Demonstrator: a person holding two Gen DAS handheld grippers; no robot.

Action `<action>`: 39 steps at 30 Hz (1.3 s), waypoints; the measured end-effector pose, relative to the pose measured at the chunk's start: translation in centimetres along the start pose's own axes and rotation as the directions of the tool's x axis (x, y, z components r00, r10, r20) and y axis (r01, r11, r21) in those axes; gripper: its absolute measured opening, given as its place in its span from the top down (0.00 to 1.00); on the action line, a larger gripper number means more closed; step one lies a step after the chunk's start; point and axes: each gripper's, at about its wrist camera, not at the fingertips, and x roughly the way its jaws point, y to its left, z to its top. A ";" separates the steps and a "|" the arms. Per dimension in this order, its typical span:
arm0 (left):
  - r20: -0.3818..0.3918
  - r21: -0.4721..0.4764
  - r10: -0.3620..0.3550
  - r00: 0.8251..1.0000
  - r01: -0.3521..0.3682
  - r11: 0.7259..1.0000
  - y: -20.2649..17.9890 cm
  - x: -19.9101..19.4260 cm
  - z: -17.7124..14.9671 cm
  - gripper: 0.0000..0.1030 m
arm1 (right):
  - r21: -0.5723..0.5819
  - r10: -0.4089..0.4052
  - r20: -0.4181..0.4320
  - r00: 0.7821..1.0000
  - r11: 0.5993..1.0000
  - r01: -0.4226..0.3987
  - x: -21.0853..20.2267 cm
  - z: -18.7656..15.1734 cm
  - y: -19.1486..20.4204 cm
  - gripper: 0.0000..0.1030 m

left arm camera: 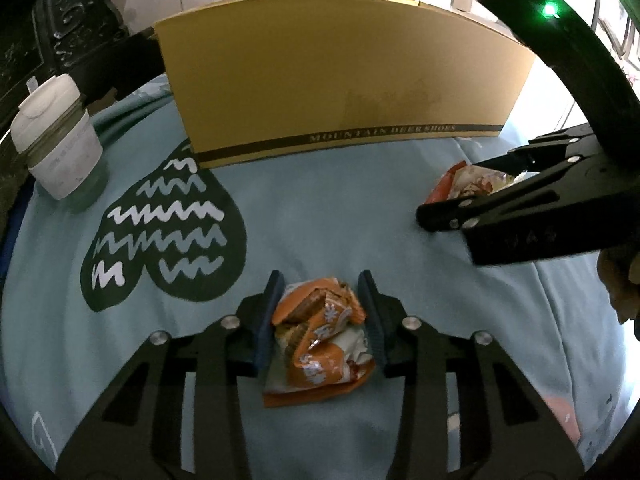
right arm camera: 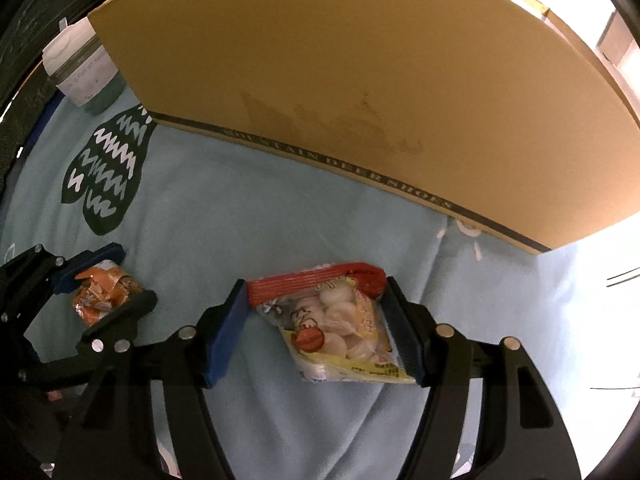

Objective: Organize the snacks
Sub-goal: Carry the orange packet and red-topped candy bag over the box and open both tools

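Two hand-held grippers work over a light blue cloth point(left arm camera: 312, 220) printed with a dark heart of white zigzags point(left arm camera: 160, 232). The left gripper point(left arm camera: 320, 312) has its blue-padded fingers point(left arm camera: 266, 320) spread about a packet's width, closed against the sides of a crumpled orange snack packet point(left arm camera: 320, 336) that lies on the cloth between them; white characters on the wrapper are too creased to read. The right gripper point(right arm camera: 316, 328) is spread wider around a clear snack bag point(right arm camera: 340, 328) with a red top seal, pale round pieces and a cartoon figure; its right pad touches the bag's edge, while the bag's red top corner meets the left pad and open cloth shows lower down. Whether either gripper is bearing weight cannot be told. Behind both stands a tan shoe box point(left arm camera: 344, 76), its dark lower band reading "MOUNTAIN DEER SHOES". A white lidded cup point(left arm camera: 56, 140) sits at the cloth's left edge, beside dark carved furniture point(left arm camera: 76, 12). Bare cloth lies between the packets and the box wall, and between the two grippers.
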 end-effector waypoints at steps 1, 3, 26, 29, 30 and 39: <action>0.001 -0.005 -0.003 1.000 0.003 1.000 1.1 0.0 -0.5 0.64 | 0.012 0.005 0.006 1.000 1.000 -0.005 0.0 -0.4 -0.4 0.38; -0.002 -0.024 0.005 1.000 -0.005 1.000 1.7 -0.4 -1.0 0.64 | 0.029 0.011 0.016 1.000 0.999 -0.012 -0.4 -1.7 -1.4 0.38; 0.079 -0.062 -0.017 0.997 0.022 0.998 -0.8 -8.0 -0.8 0.64 | 0.189 0.110 0.158 0.981 0.972 -0.139 -11.4 -12.4 -4.7 0.38; 0.088 -0.061 -0.014 0.996 0.020 0.998 -1.3 -9.6 0.1 0.64 | 0.185 0.112 0.187 0.976 0.972 -0.147 -13.2 -13.2 -4.4 0.38; 0.090 -0.066 -0.016 0.996 0.022 0.998 -1.5 -10.1 0.3 0.64 | 0.182 0.111 0.197 0.974 0.972 -0.148 -13.9 -13.5 -4.3 0.38; 0.137 -0.057 -0.024 0.990 0.032 0.998 -3.2 -14.9 2.8 0.63 | 0.166 0.106 0.300 0.948 0.973 -0.162 -19.6 -14.2 -4.3 0.38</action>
